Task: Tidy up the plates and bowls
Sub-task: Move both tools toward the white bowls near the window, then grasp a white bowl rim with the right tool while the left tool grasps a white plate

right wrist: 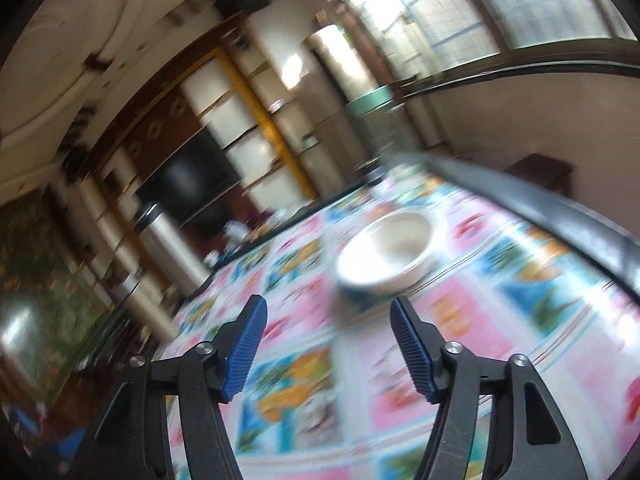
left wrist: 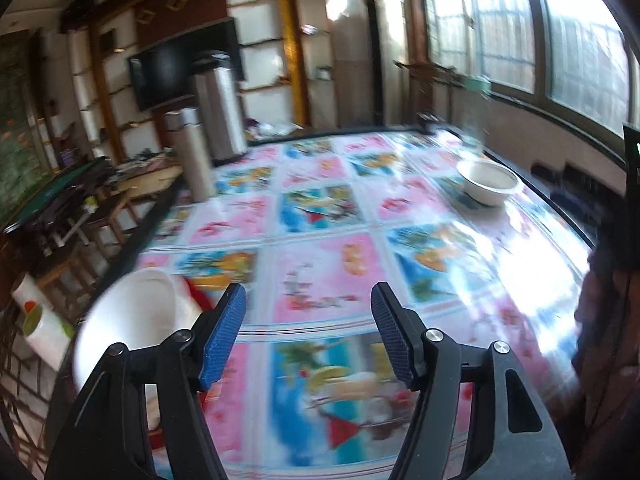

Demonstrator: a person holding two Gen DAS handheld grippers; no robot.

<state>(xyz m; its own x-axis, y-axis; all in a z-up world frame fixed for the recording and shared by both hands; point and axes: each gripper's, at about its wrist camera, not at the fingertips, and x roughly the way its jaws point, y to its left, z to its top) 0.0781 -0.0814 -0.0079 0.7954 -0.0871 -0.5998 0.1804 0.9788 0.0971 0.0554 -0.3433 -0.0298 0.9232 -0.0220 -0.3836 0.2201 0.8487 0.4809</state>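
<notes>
With both tools spread and empty, the left tool [left wrist: 306, 300] beside a white dish [left wrist: 128, 320] at the tabletop [left wrist: 320, 216] edge, the right tool [right wrist: 328, 316] facing the bowl [right wrist: 388, 256], the dish could be knocked off

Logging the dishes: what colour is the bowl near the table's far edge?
White bowl, sharpest in the left wrist view.

No legible text, labels or numbers anywhere, tablecloth [left wrist: 320, 216] prints too blurred for reading.
</notes>
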